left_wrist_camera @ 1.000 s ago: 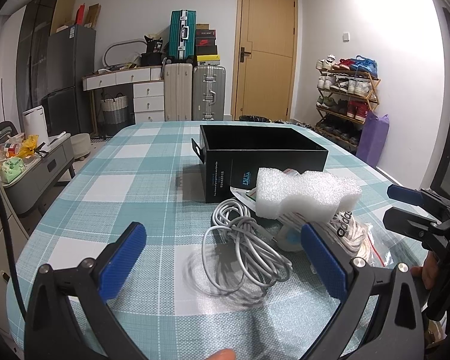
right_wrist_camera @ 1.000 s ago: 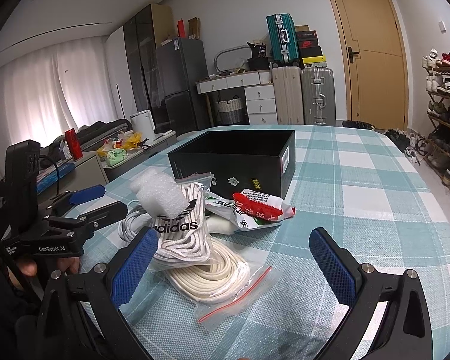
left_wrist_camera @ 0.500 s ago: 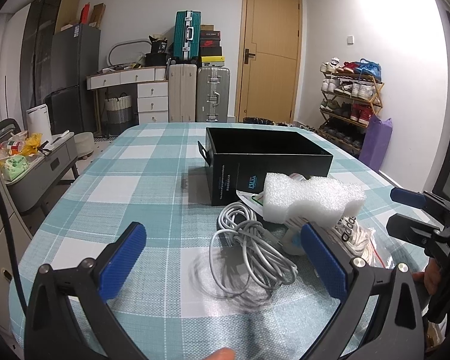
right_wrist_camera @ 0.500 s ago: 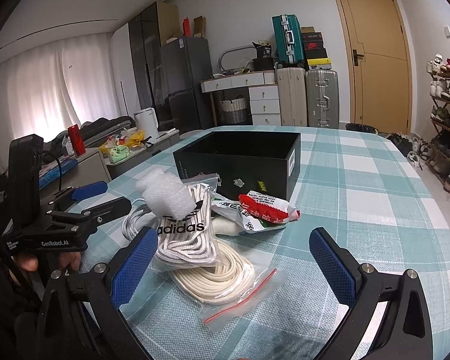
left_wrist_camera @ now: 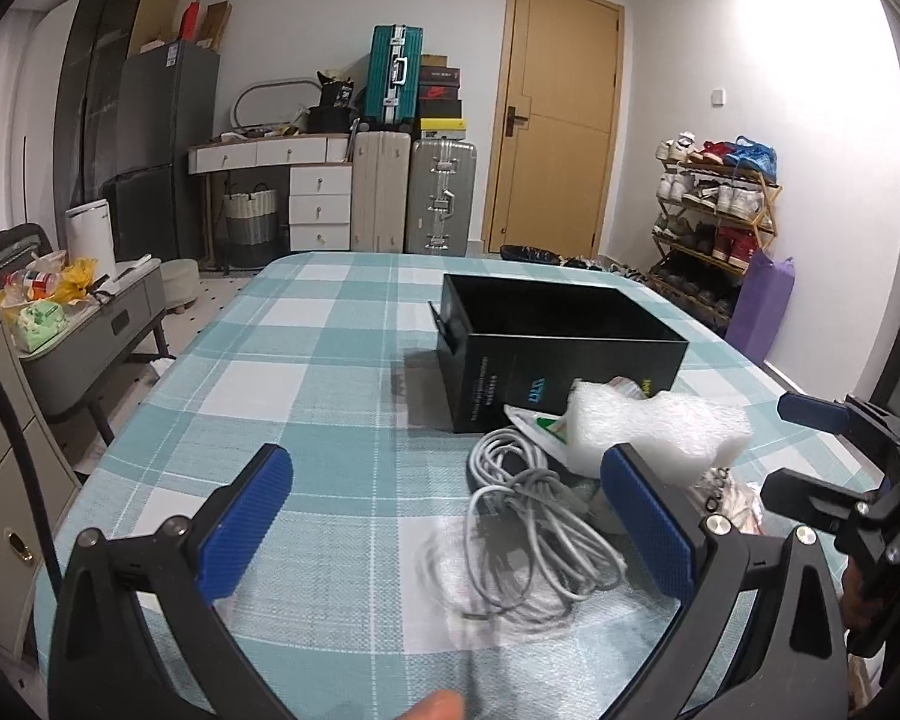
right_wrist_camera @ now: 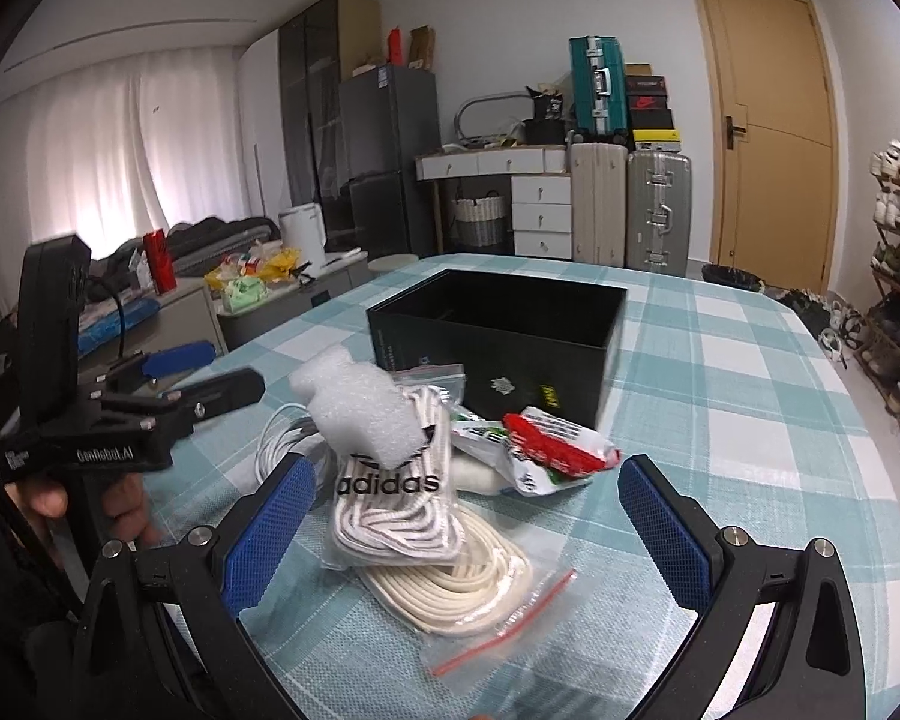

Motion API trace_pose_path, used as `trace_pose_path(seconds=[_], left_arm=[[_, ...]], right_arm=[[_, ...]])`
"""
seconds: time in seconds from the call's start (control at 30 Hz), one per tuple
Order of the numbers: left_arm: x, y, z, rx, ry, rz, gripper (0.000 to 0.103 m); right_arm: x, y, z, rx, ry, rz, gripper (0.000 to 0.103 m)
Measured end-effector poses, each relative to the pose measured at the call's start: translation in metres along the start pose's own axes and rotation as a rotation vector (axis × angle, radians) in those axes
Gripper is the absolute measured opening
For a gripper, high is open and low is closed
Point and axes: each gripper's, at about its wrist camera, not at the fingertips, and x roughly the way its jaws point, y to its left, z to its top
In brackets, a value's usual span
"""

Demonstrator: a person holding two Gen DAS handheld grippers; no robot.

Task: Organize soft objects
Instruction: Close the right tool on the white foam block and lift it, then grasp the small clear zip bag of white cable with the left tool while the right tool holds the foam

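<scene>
An open black box (left_wrist_camera: 561, 339) (right_wrist_camera: 498, 339) stands on the checked table. In front of it lies a pile: white foam (left_wrist_camera: 654, 423) (right_wrist_camera: 360, 414), a bagged grey cable (left_wrist_camera: 537, 525) (right_wrist_camera: 282, 438), an adidas bag of laces (right_wrist_camera: 390, 498), a zip bag of cream rope (right_wrist_camera: 456, 576) and a red-and-white packet (right_wrist_camera: 546, 444). My left gripper (left_wrist_camera: 450, 528) is open and empty above the table, the cable near its right finger. My right gripper (right_wrist_camera: 468, 534) is open and empty around the laces and rope bags.
The teal checked tablecloth (left_wrist_camera: 306, 372) runs left and behind the box. Each gripper shows in the other's view: the right one (left_wrist_camera: 834, 462) and the left one (right_wrist_camera: 168, 384). Suitcases (left_wrist_camera: 441, 204), drawers, a door and a shoe rack (left_wrist_camera: 714, 234) stand beyond.
Both grippers have drawn back and risen slightly. The pile sits a little farther and more to the right in the left wrist view. Nothing was grasped.
</scene>
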Motion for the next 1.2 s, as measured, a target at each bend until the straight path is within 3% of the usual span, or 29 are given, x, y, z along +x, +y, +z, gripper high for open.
trace_pose_path(seconds=[0.3,0.43,0.73,0.83,0.9,1.2], left_arm=[[0.001,0.0,-0.003,0.055,0.005,0.012,0.103],[0.001,0.002,-0.003,0.05,0.013,-0.016,0.103],[0.002,0.01,-0.002,0.018,0.021,-0.04,0.103],[0.001,0.011,-0.002,0.026,0.021,-0.039,0.103],[0.001,0.01,-0.002,0.029,0.023,-0.041,0.103],[0.0,-0.009,0.001,0.054,0.039,-0.09,0.103]], right_arm=[[0.024,0.023,0.013,-0.077,0.031,0.051,0.1],[0.035,0.032,0.018,-0.105,0.044,0.059,0.097],[0.052,0.037,0.023,-0.118,0.088,0.106,0.073],[0.052,0.042,0.024,-0.137,0.081,0.083,0.065],[0.053,0.042,0.023,-0.141,0.085,0.079,0.048],[0.021,0.024,0.016,-0.041,0.016,0.082,0.046]])
